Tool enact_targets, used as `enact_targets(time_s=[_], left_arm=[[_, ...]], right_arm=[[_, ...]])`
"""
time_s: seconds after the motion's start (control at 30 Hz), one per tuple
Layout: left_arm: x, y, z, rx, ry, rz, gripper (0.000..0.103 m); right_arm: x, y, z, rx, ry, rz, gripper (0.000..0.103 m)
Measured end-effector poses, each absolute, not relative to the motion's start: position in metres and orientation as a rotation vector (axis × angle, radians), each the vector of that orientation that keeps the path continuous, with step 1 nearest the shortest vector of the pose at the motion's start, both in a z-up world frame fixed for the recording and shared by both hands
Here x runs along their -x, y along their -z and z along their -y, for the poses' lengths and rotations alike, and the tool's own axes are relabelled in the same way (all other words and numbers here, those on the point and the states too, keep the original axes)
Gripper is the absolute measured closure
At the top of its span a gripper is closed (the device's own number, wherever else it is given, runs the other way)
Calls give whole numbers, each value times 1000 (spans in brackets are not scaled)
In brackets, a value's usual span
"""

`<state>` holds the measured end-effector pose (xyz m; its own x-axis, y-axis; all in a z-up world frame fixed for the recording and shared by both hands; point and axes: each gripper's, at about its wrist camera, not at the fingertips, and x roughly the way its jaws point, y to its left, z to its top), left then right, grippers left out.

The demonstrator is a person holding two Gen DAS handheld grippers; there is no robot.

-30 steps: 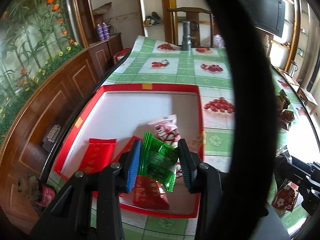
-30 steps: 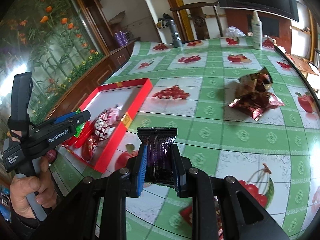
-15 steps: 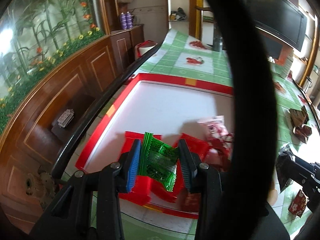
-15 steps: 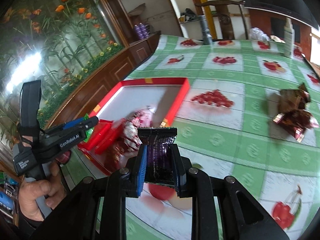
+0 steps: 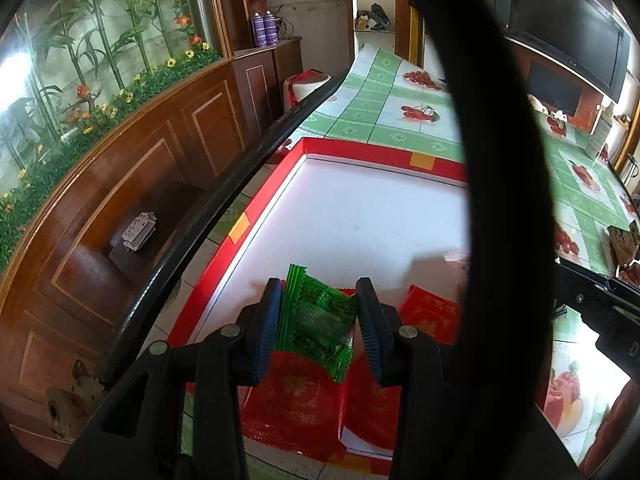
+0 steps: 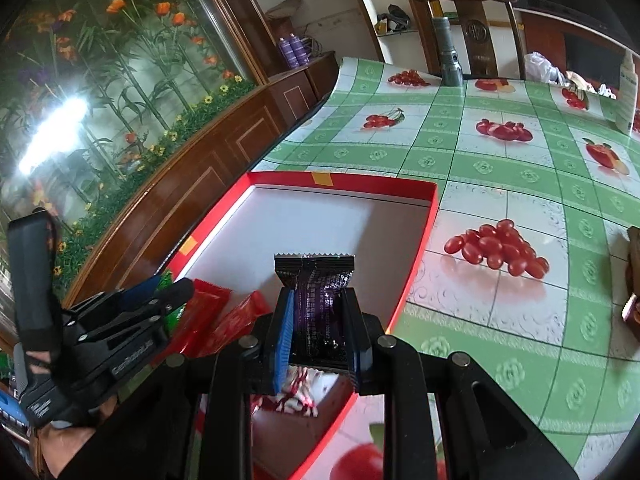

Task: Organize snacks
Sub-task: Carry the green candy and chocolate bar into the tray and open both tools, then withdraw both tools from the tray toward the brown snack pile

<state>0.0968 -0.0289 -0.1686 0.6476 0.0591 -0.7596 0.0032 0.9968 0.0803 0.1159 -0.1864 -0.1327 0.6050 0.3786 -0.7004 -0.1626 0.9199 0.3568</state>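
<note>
A red-rimmed box with a white floor (image 5: 360,216) (image 6: 340,224) lies on the fruit-print tablecloth. My left gripper (image 5: 320,326) is shut on a green snack packet (image 5: 318,322), held above red packets (image 5: 296,404) at the box's near left corner. My right gripper (image 6: 318,332) is shut on a dark purple snack packet (image 6: 318,304), held over the near part of the box. Below it lies a red-and-white packet (image 6: 298,394). In the right wrist view the left gripper (image 6: 160,296) shows at the left above two red packets (image 6: 208,312).
Loose brown and red wrappers (image 6: 634,280) (image 5: 624,240) lie on the cloth at the right. A grey flashlight (image 6: 450,54) and a white bottle (image 6: 628,92) stand at the far end by a wooden chair (image 6: 476,28). A wood cabinet (image 5: 120,200) runs along the table's left edge.
Both grippers have moved left over the box with their packets still held. The left one now hangs over the box's near left corner; the right one has come from the cloth to above the box.
</note>
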Motion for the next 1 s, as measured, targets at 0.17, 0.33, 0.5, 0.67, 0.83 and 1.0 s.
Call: enact_targets(time_s=[0.17,0.33,0.5,0.67,0.83,1.0], left_arm=[[-103,175,28,-83,-41,-883,63],[-105,178,30,-97,-52,-895,52],[-98,167,31,-105,-73,-857,35],[-88,155,32,-101,-88,-820,29],[-74,144,40,-105,-87,-782,29],[-59,131,58,-128,-74,-737,28]], right_arm=[[-121,139,182,-264,-325,-890,81],[-123,144,180,-267,-342,-912,78],[-115,140,184,-273,-341,-901,73],[-97,132,197,-290,-334,-875,71],[-70,117,216,-278,-298,-829,63],[-49,103,234,-252,-243,-788,58]])
